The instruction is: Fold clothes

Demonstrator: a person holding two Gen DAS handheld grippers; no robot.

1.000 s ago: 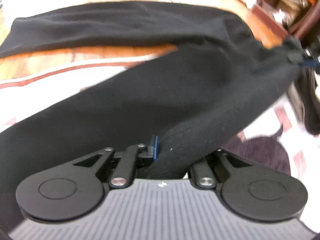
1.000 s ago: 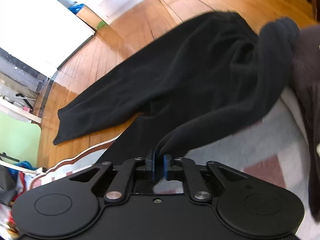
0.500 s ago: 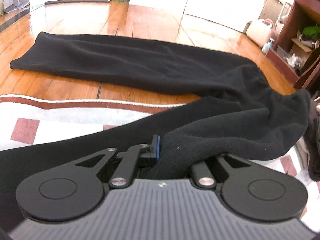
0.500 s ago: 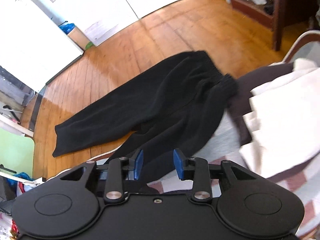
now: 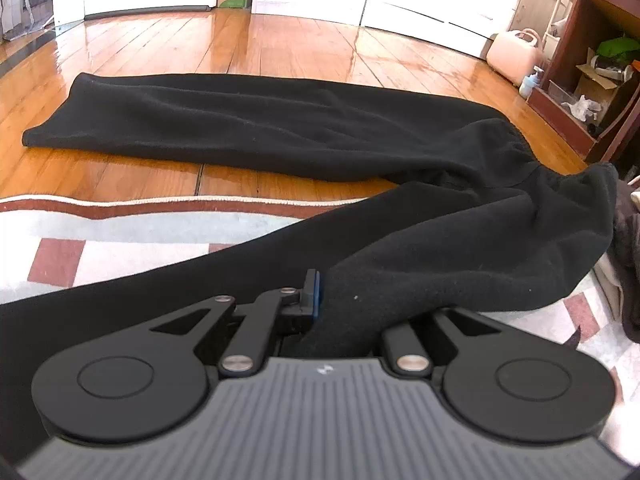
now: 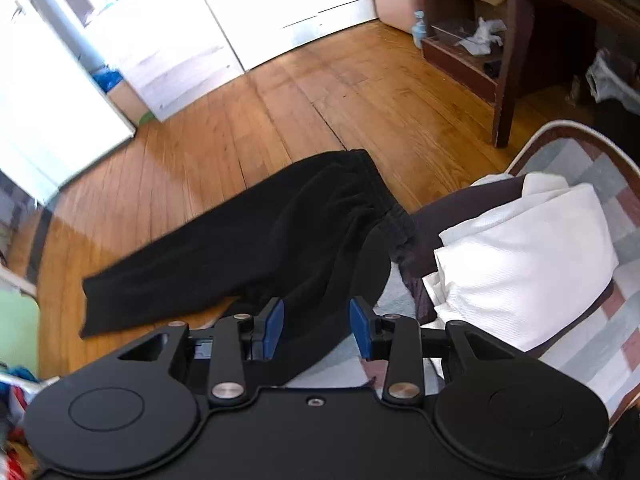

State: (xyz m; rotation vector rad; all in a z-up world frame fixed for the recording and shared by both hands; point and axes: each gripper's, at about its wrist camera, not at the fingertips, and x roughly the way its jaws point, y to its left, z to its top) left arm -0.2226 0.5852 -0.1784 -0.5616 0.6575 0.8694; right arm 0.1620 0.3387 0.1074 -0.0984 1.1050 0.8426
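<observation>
- The long black fleece trousers (image 5: 280, 128) are spread partly on the glossy wooden plank floor (image 5: 248, 48) and partly on the pale rug with reddish squares and a dark red border (image 5: 120, 216) — one leg is laid out flat across the boards, well ahead of both tools.
- The left gripper (image 5: 340, 300) is clenched on a fold of the trousers; the cloth is bunched between the jaws, hiding the right one, and is draped away to the right toward the gathered waistband (image 5: 516, 148).
- The right gripper (image 6: 316, 326) is seen with its blue-padded jaws parted and nothing pinched — the trousers are released and lie below and ahead of it.
- Just to the right of the waistband, a folded white cloth (image 6: 524, 264) is lying on a dark brown garment (image 6: 452, 216).
</observation>
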